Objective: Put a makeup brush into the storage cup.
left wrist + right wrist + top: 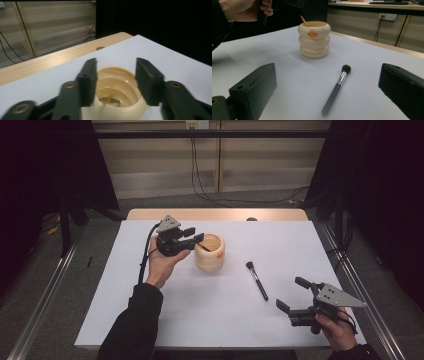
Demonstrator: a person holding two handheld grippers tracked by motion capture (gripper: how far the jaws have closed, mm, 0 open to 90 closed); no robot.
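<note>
The light, stiff makeup brush (257,280) at centre frame wanted gripping mid-handle; both the left hand-held gripper (196,237), above the cup (209,252), and the right hand-held gripper (294,296) stood released.

Between the left gripper's (116,82) matt black plastic jaws we note a glossy, smooth cream holder (117,95). Between the right gripper's (329,95) jaws we list a brush (336,87): matt black handle, shiny metal ferrule, soft dark bristles.

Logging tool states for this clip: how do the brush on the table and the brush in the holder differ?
The table brush lies flat on the white sheet, fully exposed, with a black handle, silver ferrule and dark bristles. The holder brush leans inside the cream holder, with just a tan handle end showing above the rim. Neither is gripped.
</note>
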